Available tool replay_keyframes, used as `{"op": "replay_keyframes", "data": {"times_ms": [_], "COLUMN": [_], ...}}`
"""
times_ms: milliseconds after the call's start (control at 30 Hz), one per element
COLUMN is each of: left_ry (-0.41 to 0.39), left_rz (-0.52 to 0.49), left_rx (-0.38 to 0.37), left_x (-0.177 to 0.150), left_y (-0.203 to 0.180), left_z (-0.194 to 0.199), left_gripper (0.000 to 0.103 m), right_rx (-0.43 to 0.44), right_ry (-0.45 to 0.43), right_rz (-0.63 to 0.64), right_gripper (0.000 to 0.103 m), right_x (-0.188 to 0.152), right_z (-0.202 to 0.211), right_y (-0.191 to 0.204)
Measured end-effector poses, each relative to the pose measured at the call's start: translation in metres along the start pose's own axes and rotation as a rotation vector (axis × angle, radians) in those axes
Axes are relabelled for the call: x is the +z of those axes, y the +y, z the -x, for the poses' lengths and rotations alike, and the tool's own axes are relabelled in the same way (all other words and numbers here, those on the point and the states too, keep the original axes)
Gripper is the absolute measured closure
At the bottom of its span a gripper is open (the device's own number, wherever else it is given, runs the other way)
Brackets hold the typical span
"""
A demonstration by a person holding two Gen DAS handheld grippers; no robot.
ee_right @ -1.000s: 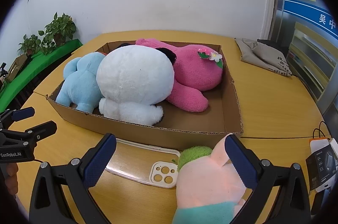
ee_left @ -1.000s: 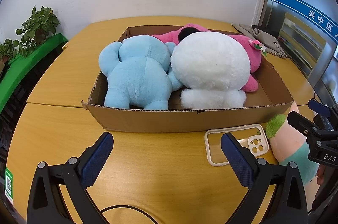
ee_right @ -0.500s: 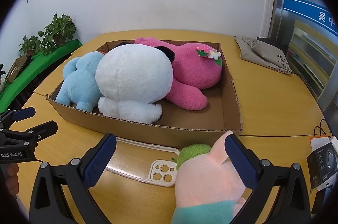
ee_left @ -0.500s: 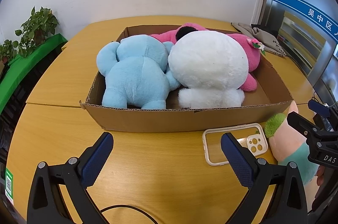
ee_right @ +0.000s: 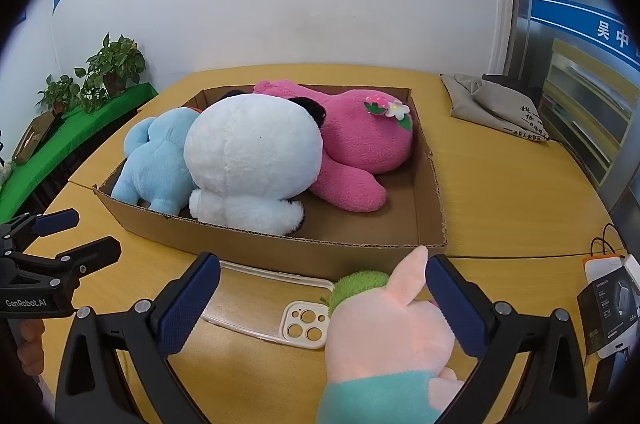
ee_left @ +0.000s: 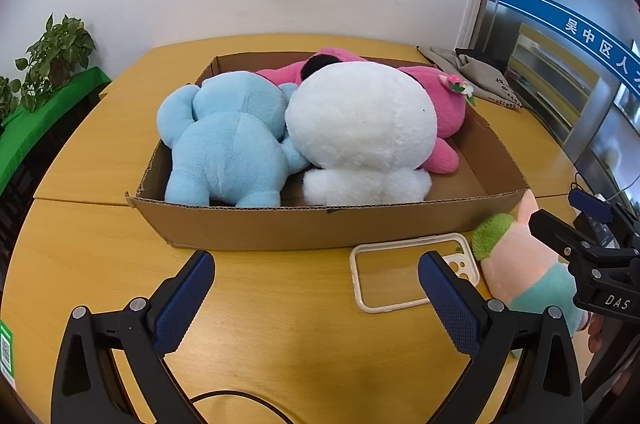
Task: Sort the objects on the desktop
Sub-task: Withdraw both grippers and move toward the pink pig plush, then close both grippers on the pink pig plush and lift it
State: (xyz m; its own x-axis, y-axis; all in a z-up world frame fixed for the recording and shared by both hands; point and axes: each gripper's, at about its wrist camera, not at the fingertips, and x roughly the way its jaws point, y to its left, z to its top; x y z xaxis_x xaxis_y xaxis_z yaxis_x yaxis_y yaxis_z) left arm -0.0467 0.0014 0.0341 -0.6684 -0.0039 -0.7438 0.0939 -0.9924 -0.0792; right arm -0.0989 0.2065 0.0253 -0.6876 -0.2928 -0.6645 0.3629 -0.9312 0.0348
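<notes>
Left gripper [ee_left: 316,288] nearest the lens, spread wide, nothing between its blue pads, hovering over bare yellow worktop [ee_left: 100,248]. A black cable [ee_left: 236,398] loops under it at the bottom edge

Right gripper [ee_right: 323,296] also spread wide; the pink plush [ee_right: 394,336] with green tuft and teal clothing lies between its fingers, ear up against the right pad [ee_right: 456,308]. Contact there cannot be confirmed; the left pad stands clear of the toy, so no clamp

Clear phone case [ee_left: 412,274] flat on the worktop, just left of the pink plush, camera cut-outs toward the toy, close along the cardboard box's near wall

Cardboard box [ee_left: 320,228], shallow and open-topped, beyond the case. Inside, left to right: blue plush [ee_left: 228,144], white plush [ee_left: 360,132], magenta plush [ee_right: 364,144] with a flower on its head; the three press against one another

Right edge of the worktop: a black boxed item [ee_right: 608,308]. Far right, behind the box: a folded grey cloth bag [ee_right: 492,104]

Potted plants [ee_right: 112,68] on a green ledge at far left, white wall behind
</notes>
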Motion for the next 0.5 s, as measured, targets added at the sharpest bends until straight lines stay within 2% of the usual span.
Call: {"op": "replay_keyframes", "data": {"times_ms": [167, 333, 500], "left_ry": [0.043, 0.119, 0.201], "left_rz": [0.005, -0.015, -0.039], "left_rx": [-0.066, -0.188, -0.334], "left_x": [-0.001, -0.003, -0.002], "left_y": [-0.014, -0.041, -0.084], "left_z": [-0.01, -0.028, -0.056], "left_gripper": [0.0, 0.0, 0.0], "right_rx": [-0.003, -0.031, -0.05], "right_ry": [-0.008, -0.004, 0.102], "right_rz": [-0.014, -0.018, -0.022], "right_gripper": [0.0, 0.0, 0.0], "right_x": [-0.008, -0.029, -0.069], "right_z": [0.011, 0.031, 0.035], "right_y": [-0.013, -0.038, -0.067]}}
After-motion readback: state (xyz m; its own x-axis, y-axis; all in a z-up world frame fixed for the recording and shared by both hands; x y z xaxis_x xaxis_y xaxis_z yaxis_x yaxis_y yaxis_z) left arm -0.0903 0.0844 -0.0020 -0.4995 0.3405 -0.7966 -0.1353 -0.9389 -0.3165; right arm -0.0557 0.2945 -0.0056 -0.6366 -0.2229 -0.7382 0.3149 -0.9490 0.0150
